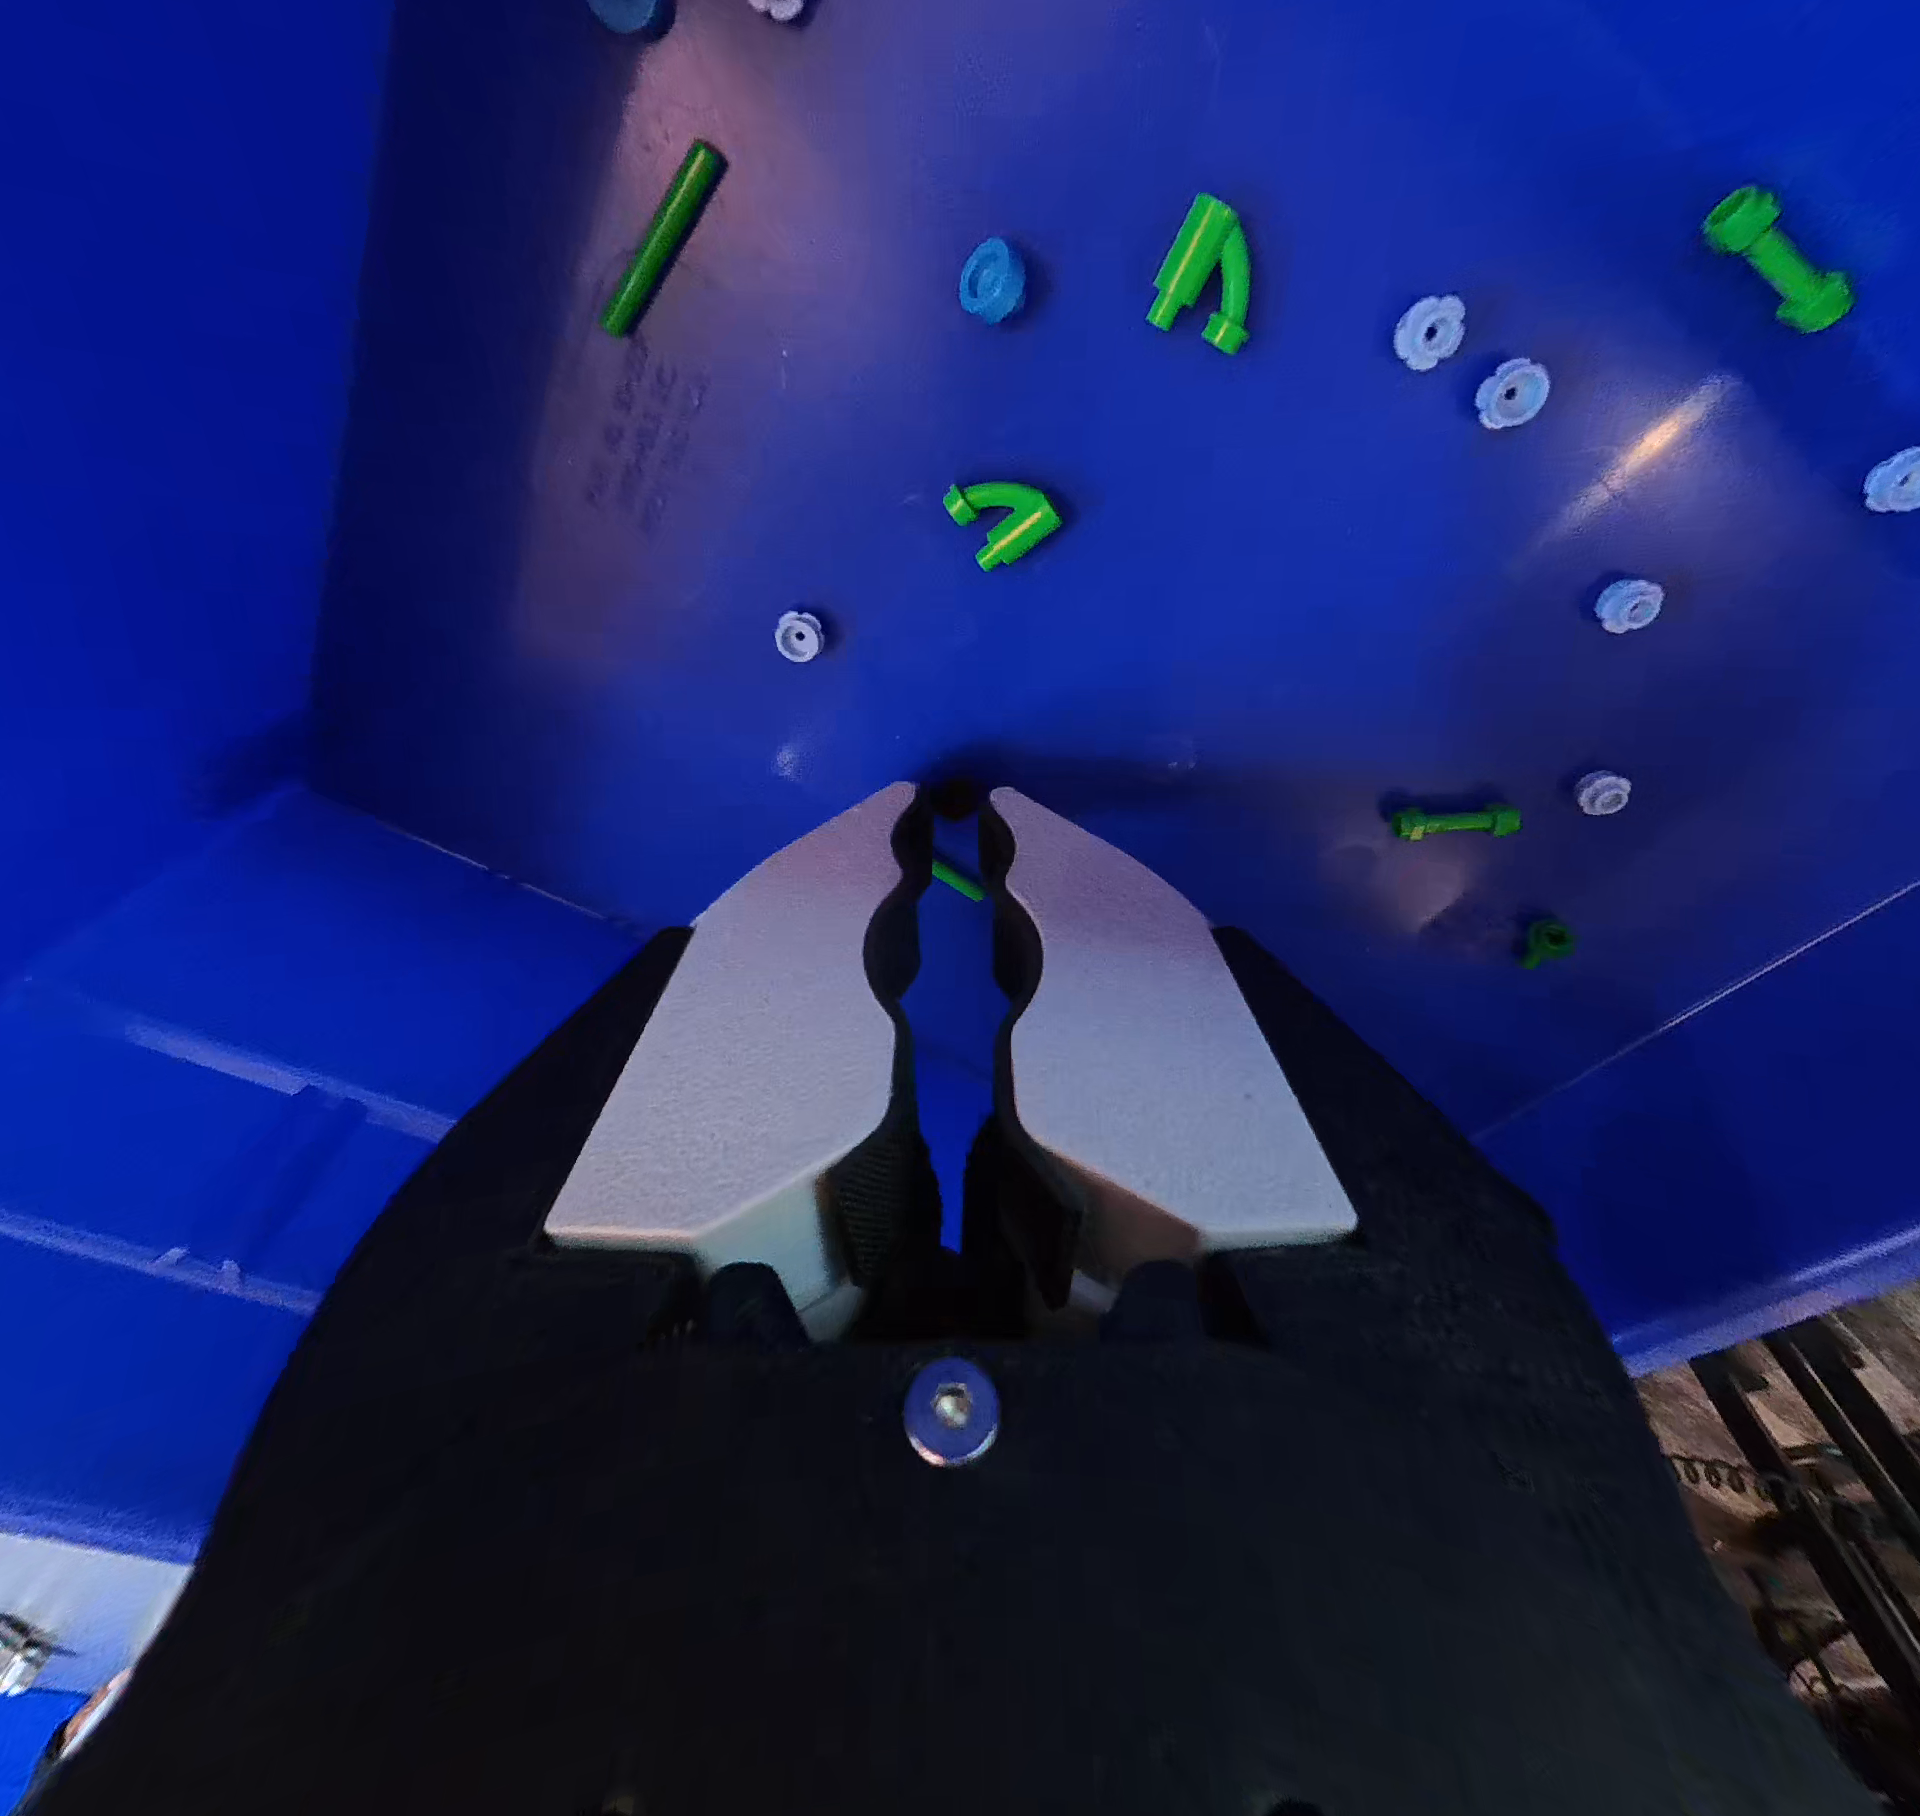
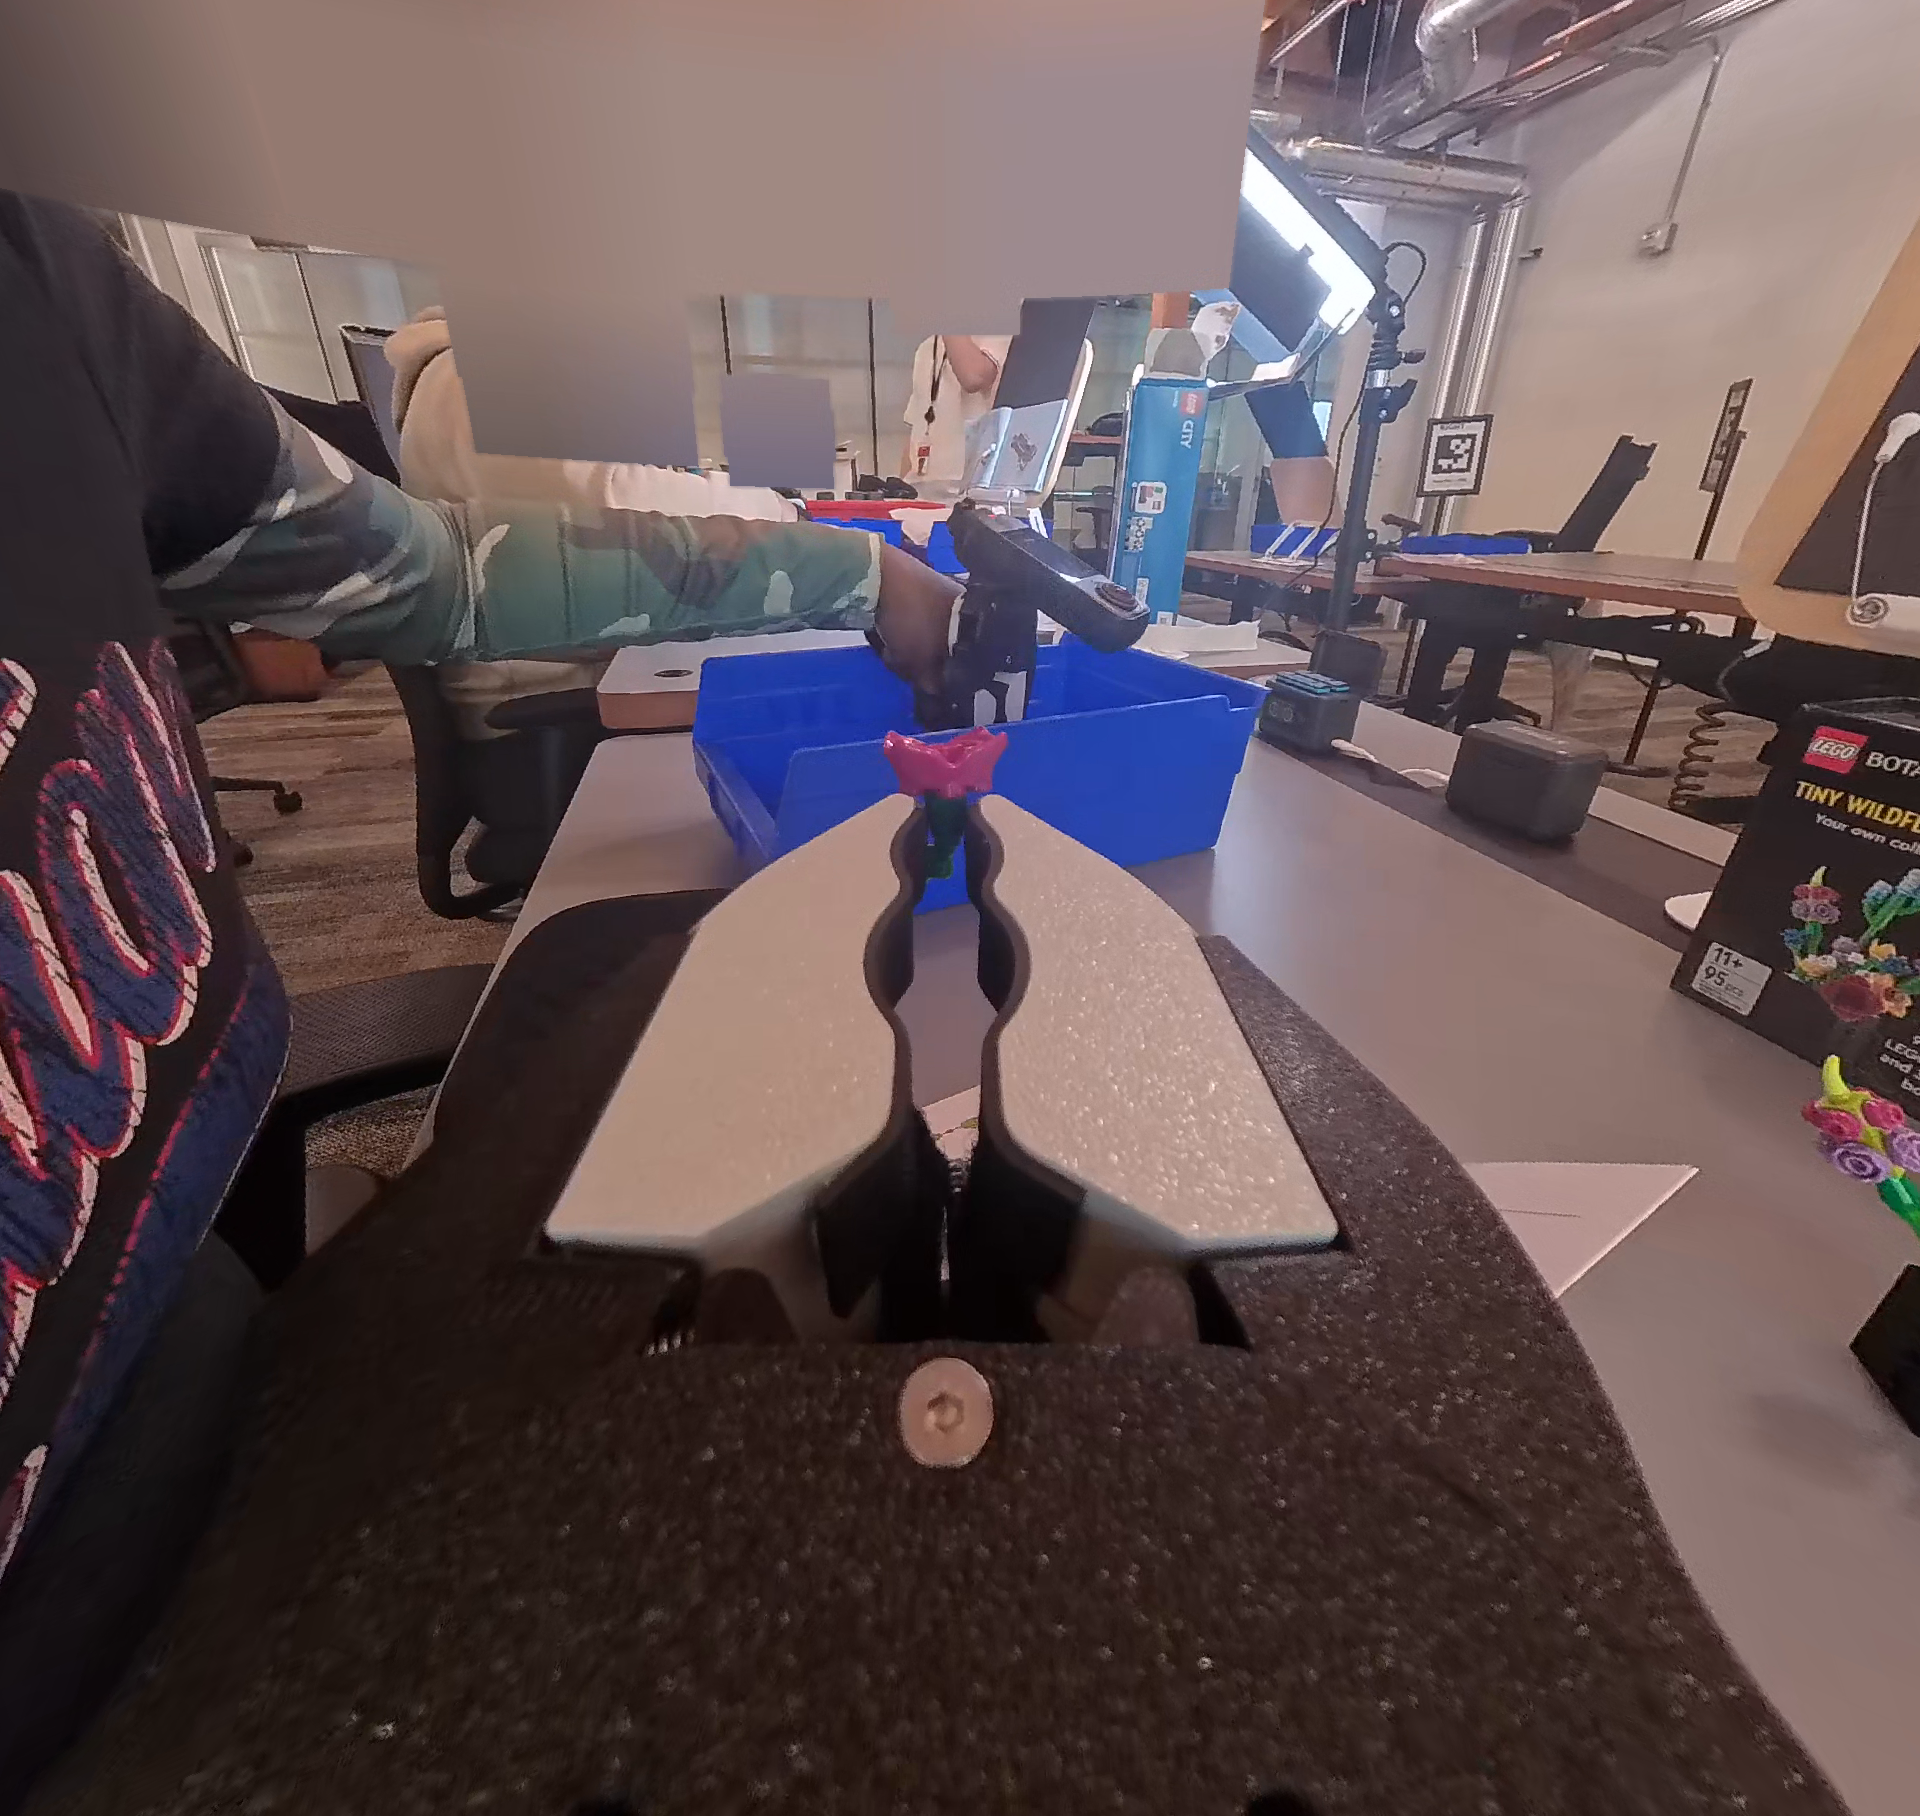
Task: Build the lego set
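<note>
My left gripper (image 1: 953, 795) reaches down into a blue bin (image 1: 1247, 623), with its tips at the bin floor. Its jaws stand narrow, and a thin green piece (image 1: 958, 880) crosses the gap between the pads. Loose parts lie around it: a green rod (image 1: 665, 239), curved green stems (image 1: 1200, 275), a blue round piece (image 1: 992, 280) and pale flower pieces (image 1: 1429, 332). My right gripper (image 2: 948, 805) is shut on the green stem (image 2: 943, 831) of a pink flower (image 2: 945, 758) and holds it upright in front of the bin (image 2: 1091, 779). The left gripper (image 2: 977, 686) shows there too.
A person's camouflage sleeve (image 2: 571, 571) reaches over the grey table (image 2: 1403, 935) to the bin. A black set box (image 2: 1818, 883) and a small built bouquet (image 2: 1870, 1143) stand at the right. A dark grey case (image 2: 1527, 779) sits behind, and a white sheet (image 2: 1558, 1205) lies near. Spacing between my two grippers at the tips: around 40 centimetres.
</note>
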`<act>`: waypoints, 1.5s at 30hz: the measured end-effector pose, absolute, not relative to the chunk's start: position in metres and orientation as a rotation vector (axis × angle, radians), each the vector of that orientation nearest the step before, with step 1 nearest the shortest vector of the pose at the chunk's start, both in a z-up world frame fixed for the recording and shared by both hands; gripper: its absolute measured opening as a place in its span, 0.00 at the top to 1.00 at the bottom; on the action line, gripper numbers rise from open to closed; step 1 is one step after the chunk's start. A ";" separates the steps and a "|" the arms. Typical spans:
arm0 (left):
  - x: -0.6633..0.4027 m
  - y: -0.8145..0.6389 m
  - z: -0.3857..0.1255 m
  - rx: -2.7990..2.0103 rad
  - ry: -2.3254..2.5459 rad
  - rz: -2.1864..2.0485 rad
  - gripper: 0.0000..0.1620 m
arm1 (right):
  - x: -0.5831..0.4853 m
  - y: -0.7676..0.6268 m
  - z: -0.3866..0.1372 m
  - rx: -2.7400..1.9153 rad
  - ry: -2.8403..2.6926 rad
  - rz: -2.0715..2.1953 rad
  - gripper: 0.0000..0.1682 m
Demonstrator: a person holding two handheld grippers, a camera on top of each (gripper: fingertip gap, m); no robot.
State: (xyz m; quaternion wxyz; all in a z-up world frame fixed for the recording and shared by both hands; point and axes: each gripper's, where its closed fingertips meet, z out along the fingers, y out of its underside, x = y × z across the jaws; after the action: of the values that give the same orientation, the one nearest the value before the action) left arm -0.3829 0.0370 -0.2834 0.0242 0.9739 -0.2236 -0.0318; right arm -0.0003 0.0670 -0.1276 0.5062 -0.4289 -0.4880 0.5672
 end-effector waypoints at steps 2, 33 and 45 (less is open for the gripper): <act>-0.383 0.037 -0.283 3.012 -0.692 -0.091 0.95 | 0.000 0.067 -0.127 -1.034 -1.176 1.367 0.96; -0.094 -0.051 -0.262 3.574 -0.835 0.874 0.86 | -0.003 0.065 -0.136 -1.040 -1.227 1.306 0.96; -0.106 -0.053 -0.252 3.665 -1.022 0.558 0.89 | -0.004 0.064 -0.136 -1.040 -1.229 1.305 0.96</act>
State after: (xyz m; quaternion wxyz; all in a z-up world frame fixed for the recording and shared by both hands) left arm -0.1061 -0.0533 -0.2519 -0.3449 0.8946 -0.2493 0.1363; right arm -0.0037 0.0639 -0.1361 0.5094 -0.4317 -0.5104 0.5419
